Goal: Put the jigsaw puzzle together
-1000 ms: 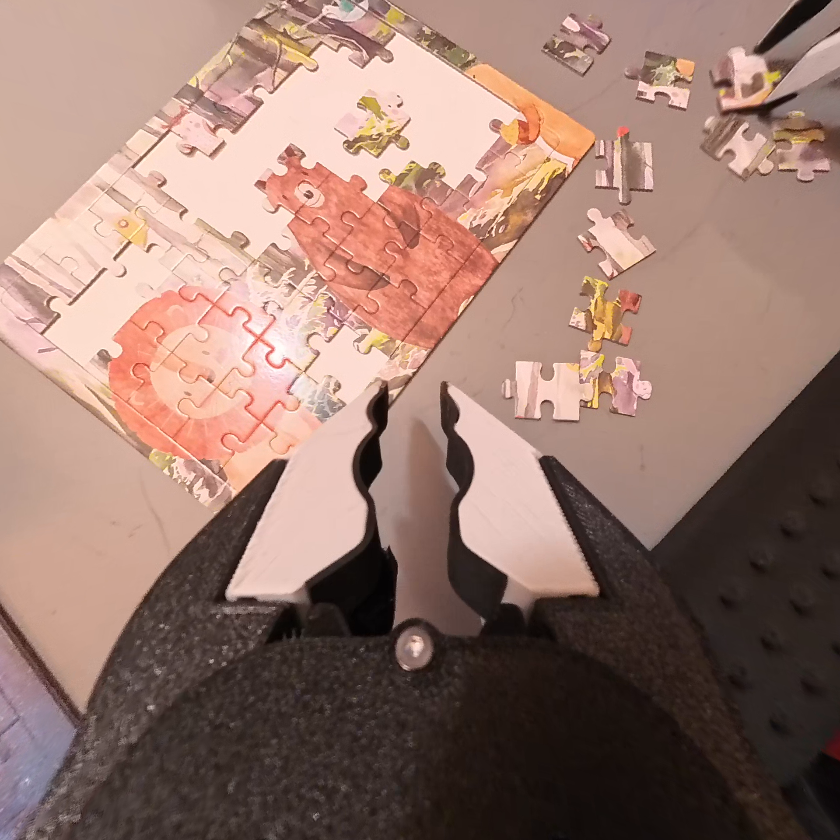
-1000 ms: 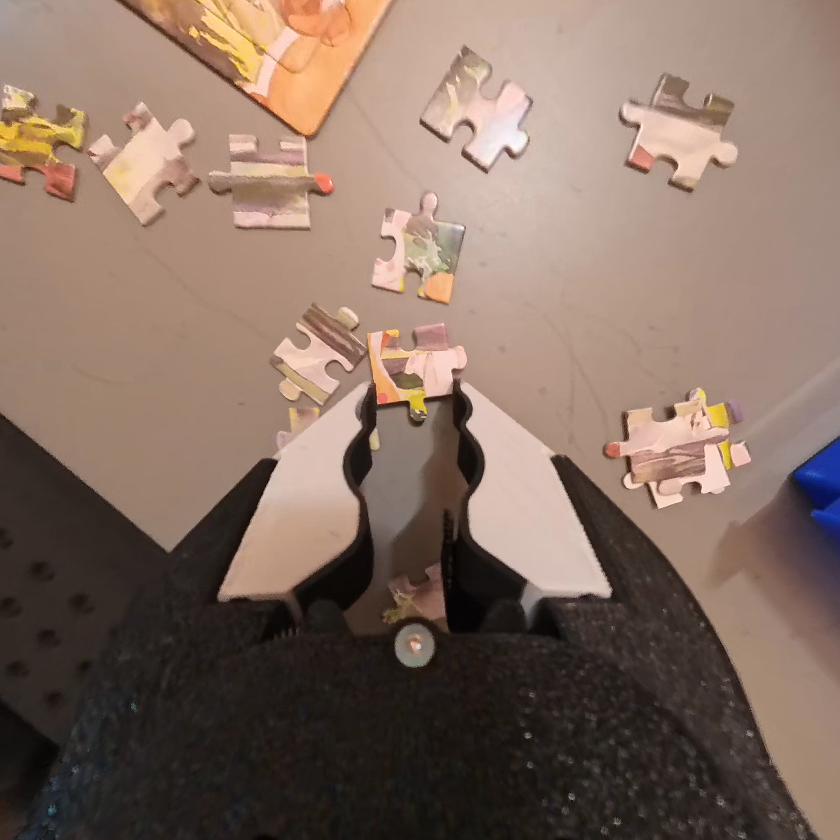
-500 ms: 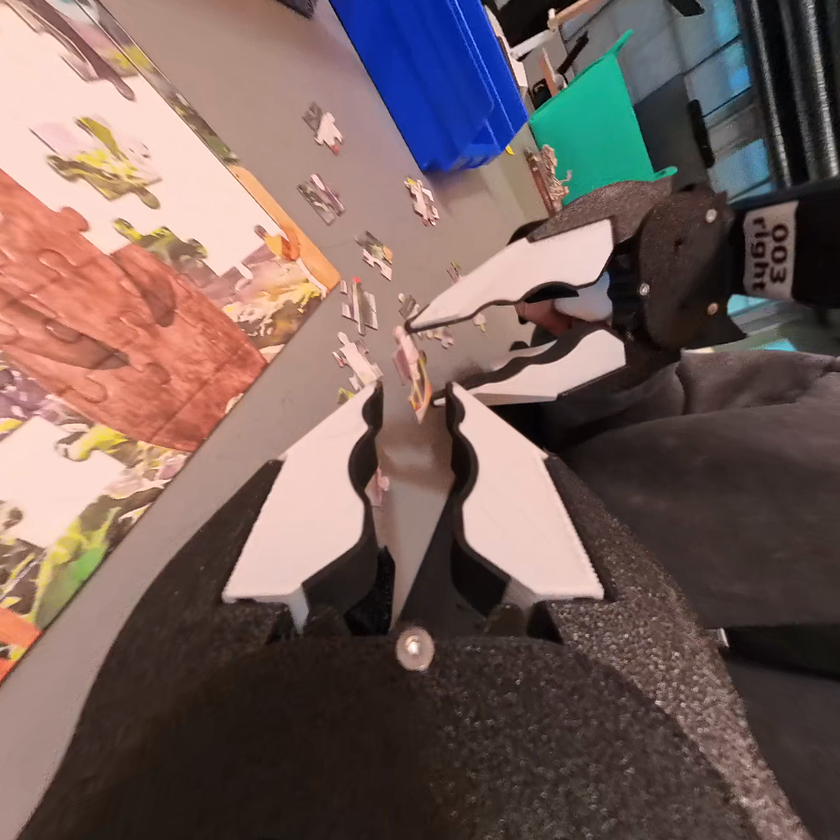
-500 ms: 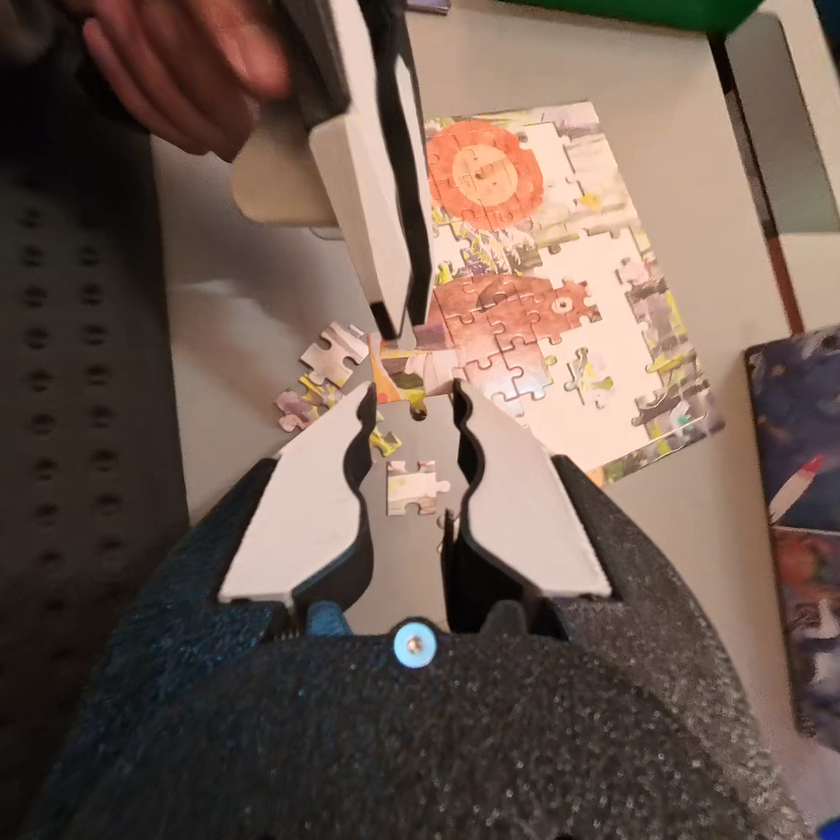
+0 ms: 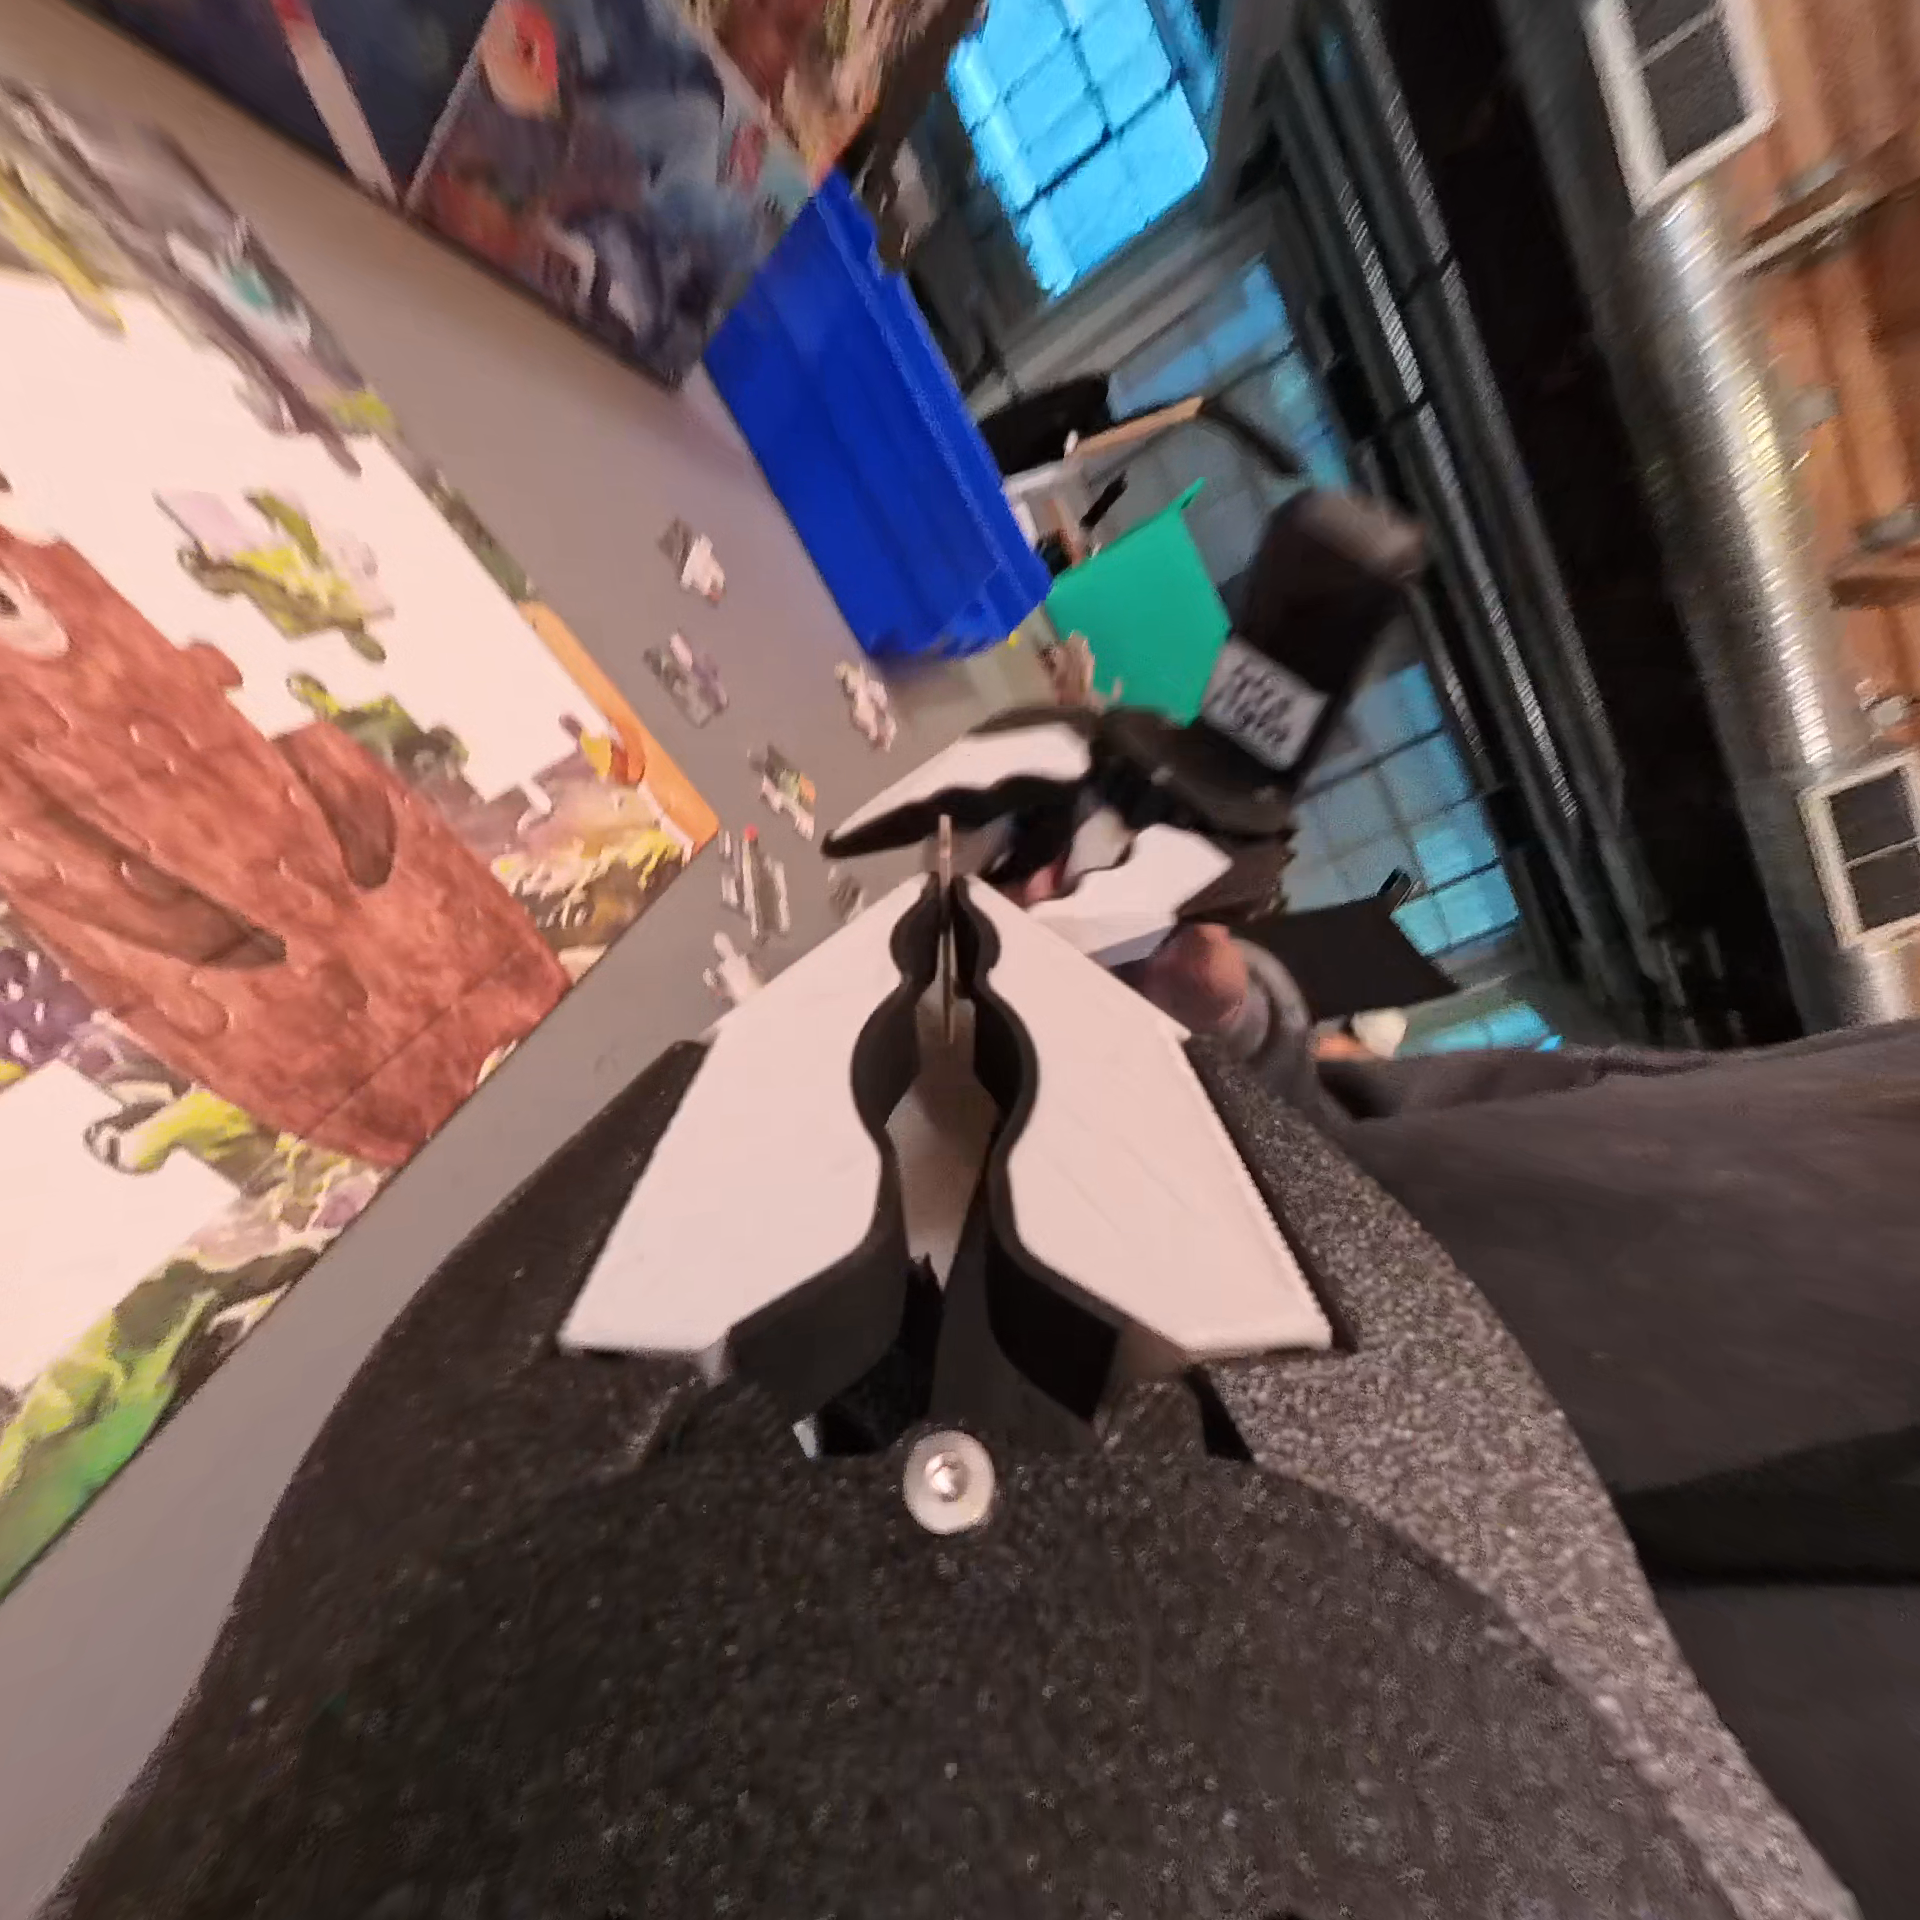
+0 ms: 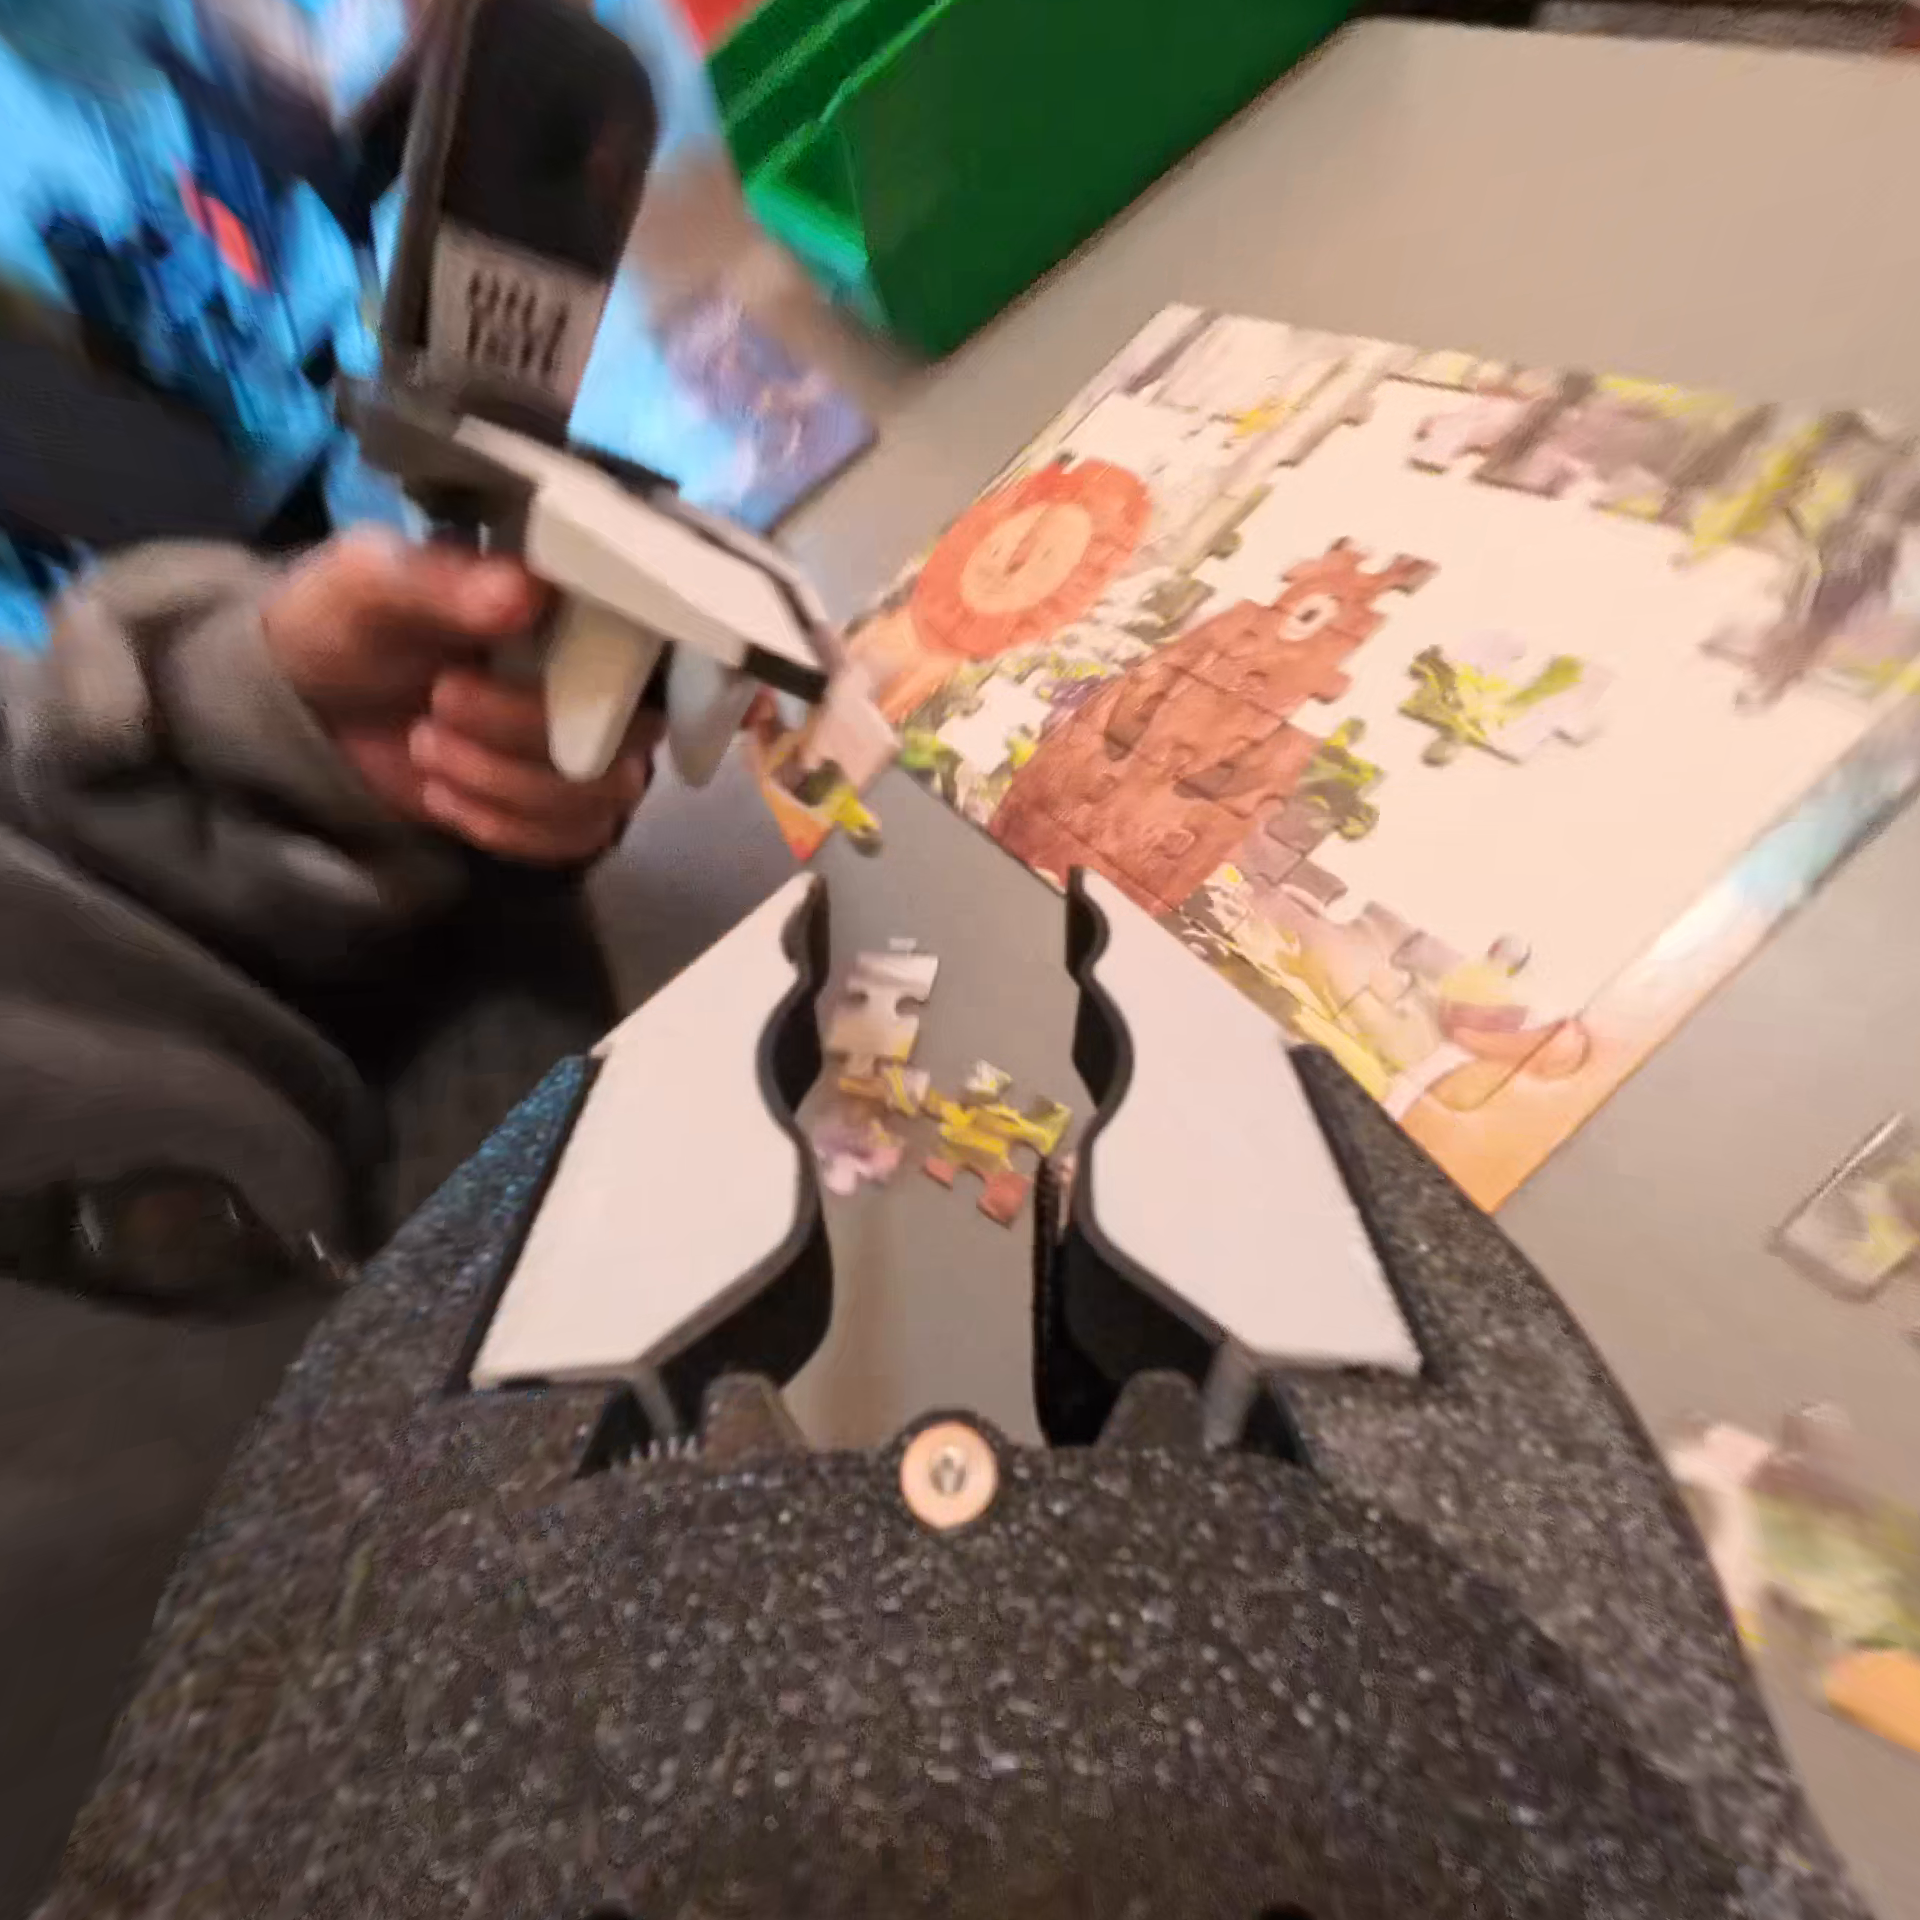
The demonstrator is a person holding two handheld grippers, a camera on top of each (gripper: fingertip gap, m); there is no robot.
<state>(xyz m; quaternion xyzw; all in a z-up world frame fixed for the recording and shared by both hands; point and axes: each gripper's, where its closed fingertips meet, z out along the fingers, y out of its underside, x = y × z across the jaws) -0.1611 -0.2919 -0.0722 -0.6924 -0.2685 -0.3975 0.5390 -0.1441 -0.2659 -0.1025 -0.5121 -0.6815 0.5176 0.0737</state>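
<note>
The left gripper (image 5: 943, 902) was clamped on a single jigsaw piece (image 6: 826, 774), held in the air just off the near corner of the jigsaw puzzle (image 6: 1475, 727). In the left wrist view the piece showed only as a thin edge pinched between the closed fingertips; in the right wrist view it hung below those tips, orange, yellow and grey, clear of the grey table (image 6: 1558, 187). A hand (image 6: 457, 686) gripped the left gripper's handle beside the puzzle's lion corner.

The right gripper (image 6: 943, 896) stood with its fingers apart and nothing between them, poised just short of the held piece. Below its open fingers, three loose pieces (image 6: 914, 1081) lay together on the table, just off the puzzle's near edge.

The puzzle itself lay flat on the table, part-built: an orange lion (image 6: 1023, 551) and a brown bear (image 6: 1226, 717) were assembled side by side, a lone green-and-yellow piece (image 6: 1496, 691) sat in the white unfilled area beyond the bear, and a border of grey and yellow pieces ran along the far edge. More loose pieces (image 5: 691, 665) were scattered on the table off the puzzle's orange corner. A blue bin (image 5: 862, 457) and a green bin (image 6: 987, 156) stood beyond the puzzle. Both views were blurred.
</note>
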